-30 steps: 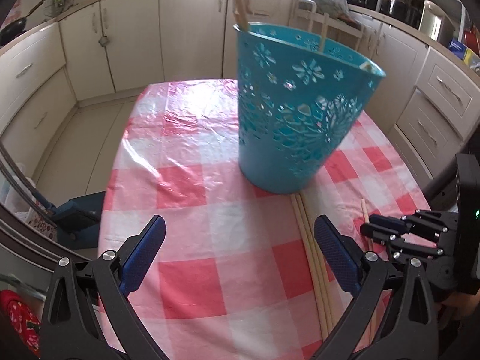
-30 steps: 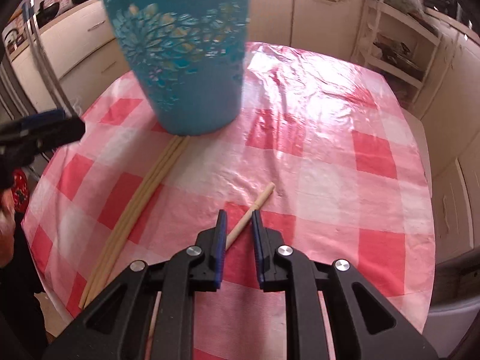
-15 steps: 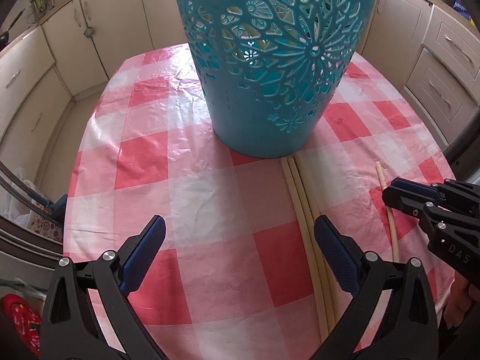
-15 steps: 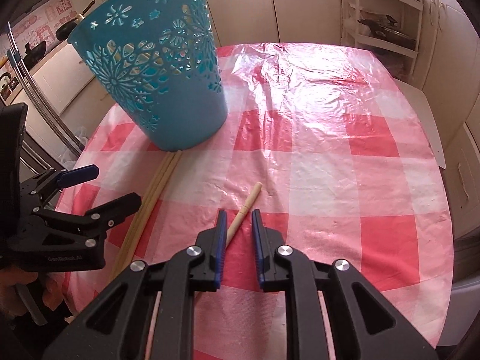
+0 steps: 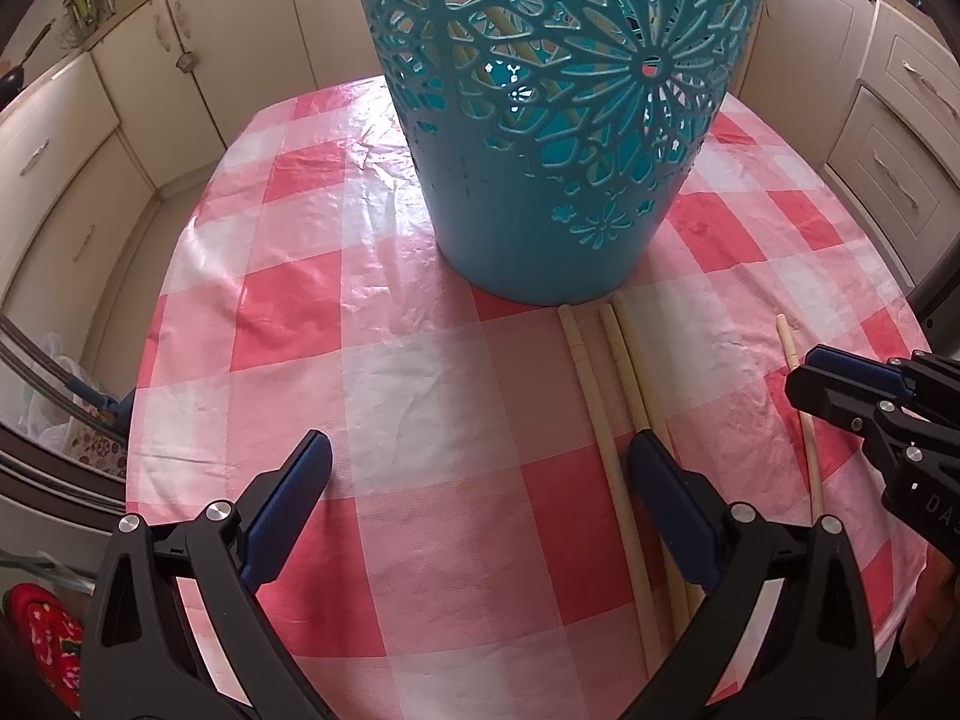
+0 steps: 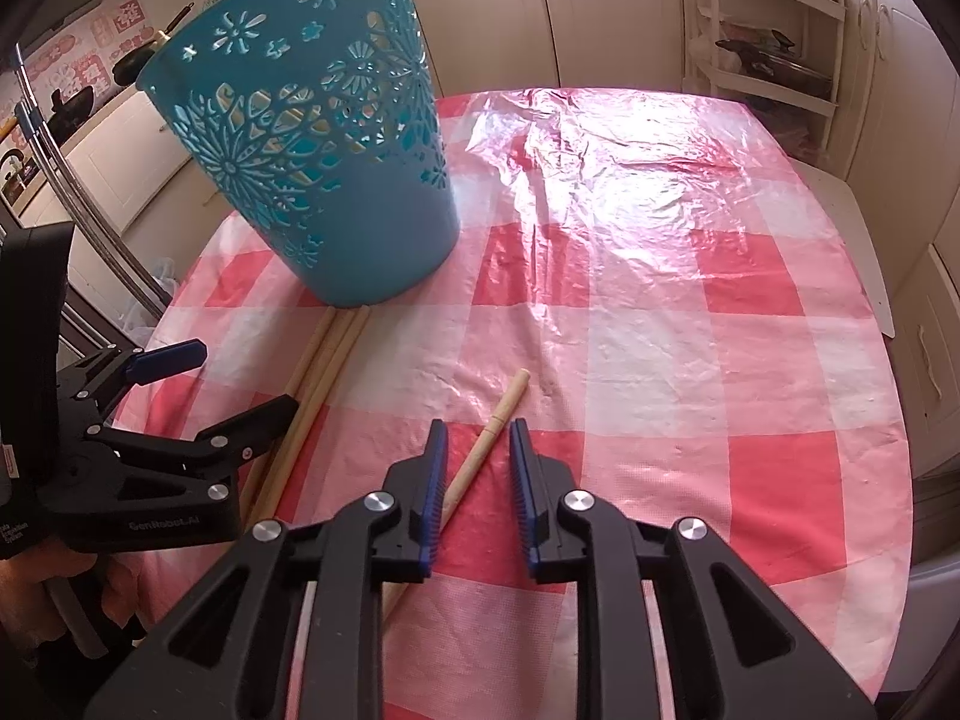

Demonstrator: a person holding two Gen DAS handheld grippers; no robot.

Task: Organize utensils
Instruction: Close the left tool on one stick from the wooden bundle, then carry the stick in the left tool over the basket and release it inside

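Observation:
A teal cut-out basket (image 5: 558, 120) stands on the red-checked tablecloth (image 5: 420, 396); it also shows in the right wrist view (image 6: 324, 156), with sticks inside. Three long wooden sticks (image 5: 606, 420) lie side by side in front of it, also seen in the right wrist view (image 6: 312, 396). A single wooden stick (image 6: 489, 432) lies apart, also in the left wrist view (image 5: 801, 408). My left gripper (image 5: 480, 498) is wide open, its right finger over the three sticks. My right gripper (image 6: 477, 474) is open a little, straddling the single stick without gripping it.
Cream kitchen cabinets (image 5: 78, 138) surround the table. A white shelf rack (image 6: 774, 42) stands beyond the far edge. The tablecloth's far right part (image 6: 690, 276) is wrinkled and glossy. A red item (image 5: 42, 636) lies low at the left.
My left gripper has dropped lower and closer to the basket and the three sticks. My right gripper's jaws have parted slightly around the single stick.

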